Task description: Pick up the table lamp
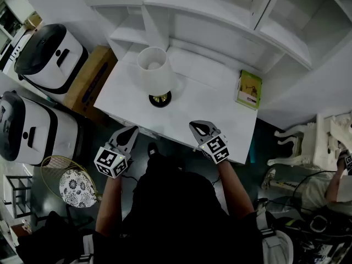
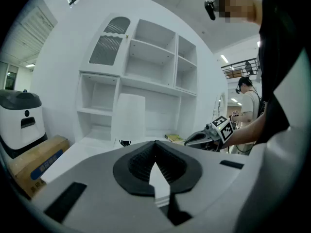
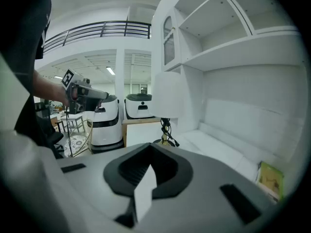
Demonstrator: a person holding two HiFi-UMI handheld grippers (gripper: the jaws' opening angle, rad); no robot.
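Observation:
The table lamp (image 1: 153, 70), with a white shade and a dark round base with a brass centre, stands upright at the back left of the white desk (image 1: 212, 111). It also shows in the left gripper view as the lamp (image 2: 129, 118) and in the right gripper view as the lamp (image 3: 167, 96), its black cord hanging by the stem. My left gripper (image 1: 131, 131) hovers off the desk's front edge, short of the lamp, jaws together and empty. My right gripper (image 1: 196, 127) is over the front edge to the lamp's right, also shut and empty. Neither touches the lamp.
A green book (image 1: 249, 89) lies at the desk's back right. A white shelf hutch (image 1: 220, 15) rises behind the desk. Left of the desk are a cardboard box (image 1: 88, 78), two white-and-black machines (image 1: 49, 56) and a wire basket (image 1: 69, 175). A white ornate stool (image 1: 305, 147) stands right.

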